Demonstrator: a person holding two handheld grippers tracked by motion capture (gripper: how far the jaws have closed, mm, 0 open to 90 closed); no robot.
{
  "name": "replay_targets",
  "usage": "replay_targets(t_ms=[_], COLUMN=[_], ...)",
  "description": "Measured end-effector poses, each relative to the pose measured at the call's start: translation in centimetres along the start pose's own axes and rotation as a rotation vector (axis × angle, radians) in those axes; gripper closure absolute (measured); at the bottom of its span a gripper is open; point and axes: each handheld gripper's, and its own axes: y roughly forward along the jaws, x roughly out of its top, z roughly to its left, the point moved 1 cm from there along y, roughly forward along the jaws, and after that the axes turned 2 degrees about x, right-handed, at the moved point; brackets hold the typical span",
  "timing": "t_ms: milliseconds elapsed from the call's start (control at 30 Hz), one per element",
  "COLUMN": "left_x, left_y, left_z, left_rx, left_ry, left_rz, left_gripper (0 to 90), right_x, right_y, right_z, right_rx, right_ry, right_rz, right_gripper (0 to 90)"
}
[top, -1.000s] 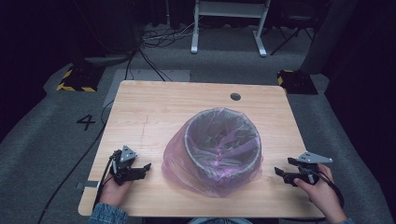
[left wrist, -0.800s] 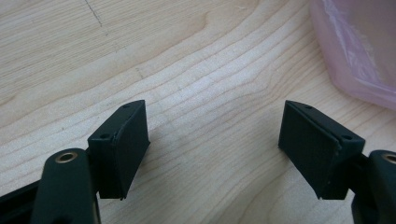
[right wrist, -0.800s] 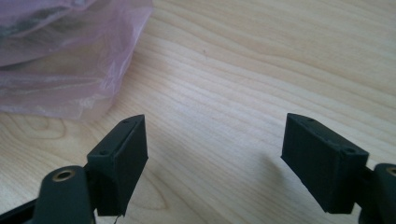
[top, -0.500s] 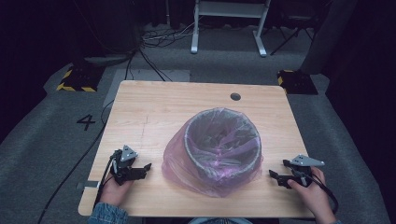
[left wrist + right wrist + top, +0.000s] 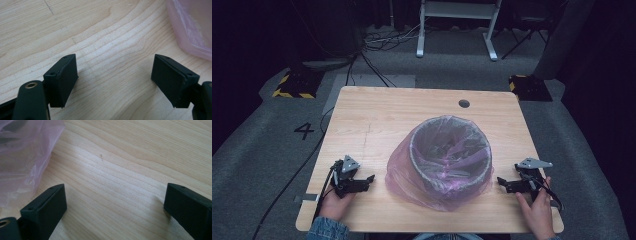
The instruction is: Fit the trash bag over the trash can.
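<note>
At lower centre: round grey bin (image 5: 451, 152) under loose pink plastic liner (image 5: 412, 182); both grippers (image 5: 371, 178) (image 5: 500, 181) spread, right just widened, empty. Risk: thin film tearing (careless pinch).

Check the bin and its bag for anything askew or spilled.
Nothing is spilled. The pink bag hangs loose and bunched over the bin, pooling on the table rather than fitted snugly around the rim.

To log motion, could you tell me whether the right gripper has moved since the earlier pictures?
Yes. The right gripper moved leftward, toward the bagged bin, its jaws opening on nothing.
</note>
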Motion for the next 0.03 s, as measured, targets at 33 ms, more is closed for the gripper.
replay_targets(t_ms=[33], left_x=[0.0], left_y=[0.0], left_z=[0.0], left_rx=[0.0], left_ry=[0.0], left_rz=[0.0], left_gripper=[21.2], right_x=[0.01], right_y=[0.01], right_z=[-0.03], right_rx=[0.002], right_ry=[-0.002], right_rz=[0.001], right_gripper=[3.6])
